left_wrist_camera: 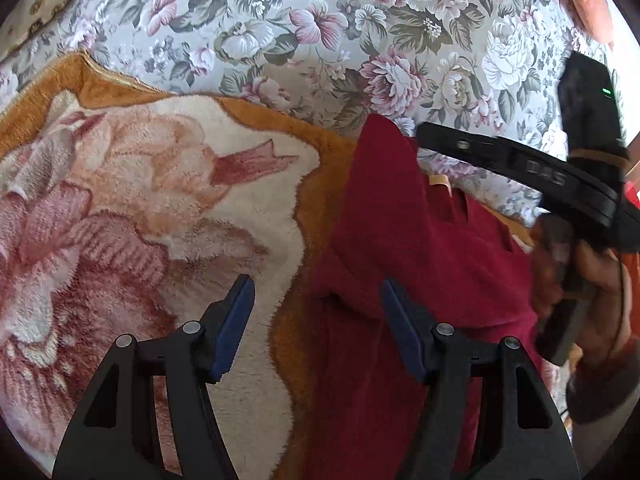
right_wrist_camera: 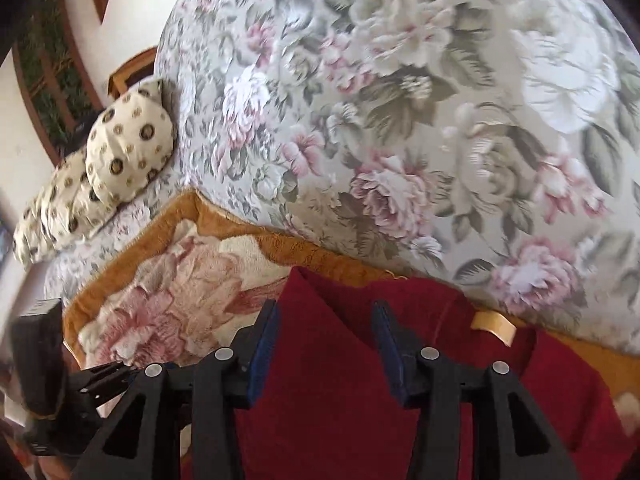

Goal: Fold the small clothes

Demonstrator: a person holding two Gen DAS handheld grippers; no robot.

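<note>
Plush orange blanket, floral sofa, spotted cushion

This is a home, a sitting room or bedroom. Filling the upper part of both views is a grey upholstered sofa back printed with pink and white peonies. Along the lower left lies a plush orange-bordered blanket with a large pink flower. At the left edge of the right wrist view sit cream cushions dotted with dark medallions, before a white wall with a brown wooden-framed opening.
</note>
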